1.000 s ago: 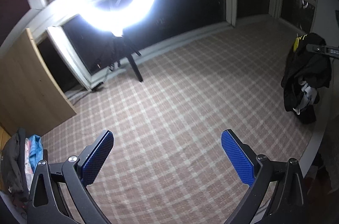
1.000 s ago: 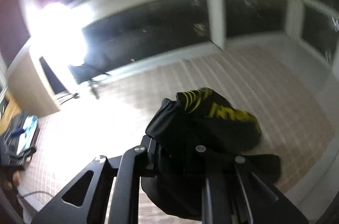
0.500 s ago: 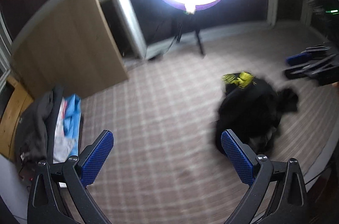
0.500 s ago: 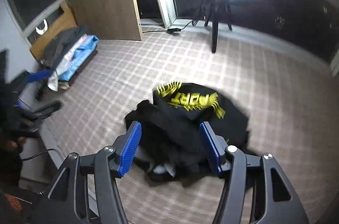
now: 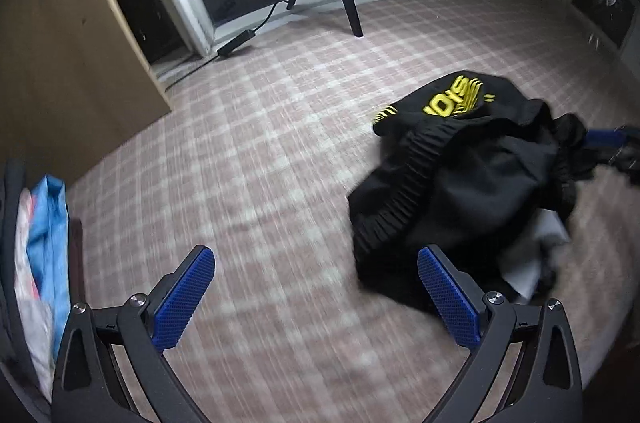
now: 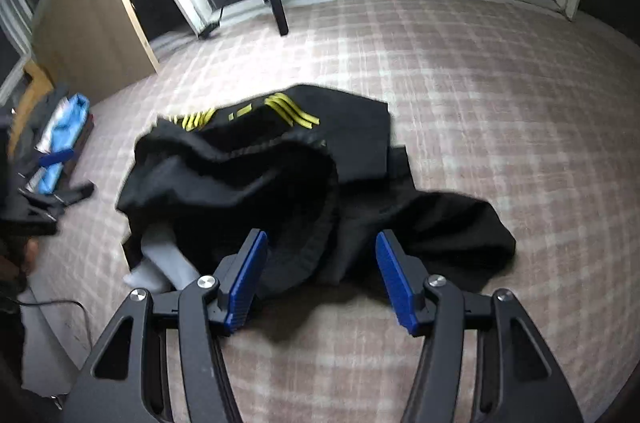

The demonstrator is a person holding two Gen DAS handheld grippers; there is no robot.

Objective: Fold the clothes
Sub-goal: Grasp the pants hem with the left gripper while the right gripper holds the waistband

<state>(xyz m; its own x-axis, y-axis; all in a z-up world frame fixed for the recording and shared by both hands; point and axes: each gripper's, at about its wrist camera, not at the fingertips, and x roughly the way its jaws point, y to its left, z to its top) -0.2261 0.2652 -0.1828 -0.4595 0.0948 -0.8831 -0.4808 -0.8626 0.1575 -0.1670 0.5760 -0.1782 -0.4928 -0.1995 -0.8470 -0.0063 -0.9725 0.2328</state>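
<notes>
Black shorts crumpled on checked cover, both grippers spread

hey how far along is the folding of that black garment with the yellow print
Done: the black garment lies on the checked surface, no longer held. In hand: nothing; the right gripper hangs open above its near edge, and the left gripper is open beside it. Left: everything about the fold itself. The garment is crumpled with its elastic waistband bunched, so it needs spreading flat first.

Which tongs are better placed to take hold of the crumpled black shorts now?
Probably the right tongs: open, with the black shorts directly ahead. The left tongs face mostly bare plaid floor.
</notes>
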